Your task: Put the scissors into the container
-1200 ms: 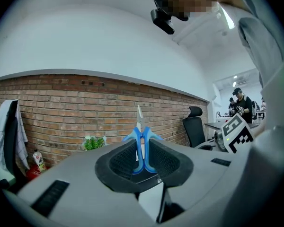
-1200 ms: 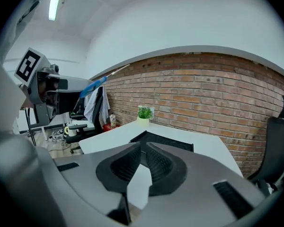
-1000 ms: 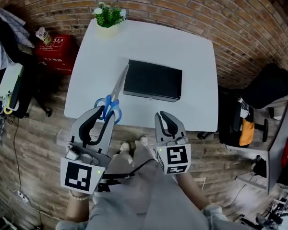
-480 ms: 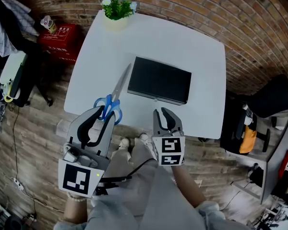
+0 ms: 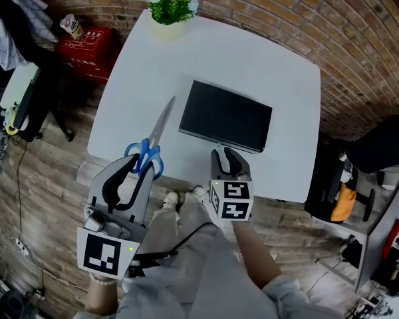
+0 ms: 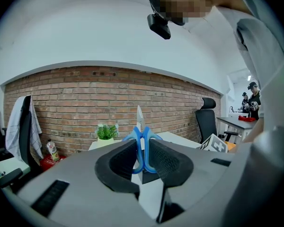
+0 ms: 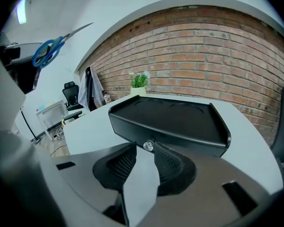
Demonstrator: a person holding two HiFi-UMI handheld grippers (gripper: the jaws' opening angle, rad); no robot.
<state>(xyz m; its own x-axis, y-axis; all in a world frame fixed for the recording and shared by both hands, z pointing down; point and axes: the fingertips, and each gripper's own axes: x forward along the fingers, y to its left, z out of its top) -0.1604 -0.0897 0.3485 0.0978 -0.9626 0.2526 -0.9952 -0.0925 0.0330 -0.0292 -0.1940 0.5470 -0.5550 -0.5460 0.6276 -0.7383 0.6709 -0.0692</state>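
- Scissors (image 5: pixel 148 153) — blue-handled, blades together — are lifted over the counter's near left edge, apart from the black container (image 5: pixel 225 115).
- White counter (image 5: pixel 253 65) stands against a brick wall (image 5: pixel 332 38) on a wooden floor (image 5: pixel 46 171) (a potted plant (image 5: pixel 170 8) sits at its far edge).
- Left tool (image 5: pixel 141 166) is clamped on the blue handles.
- Right tool (image 5: pixel 226 155) holds nothing — its jaws are narrowly apart, with their tips at a small knob (image 7: pixel 148 146) on the container's front wall.

Potted plant (image 5: pixel 169 8) on white table (image 5: pixel 253 65) corner; red box (image 5: pixel 86 45) beside.
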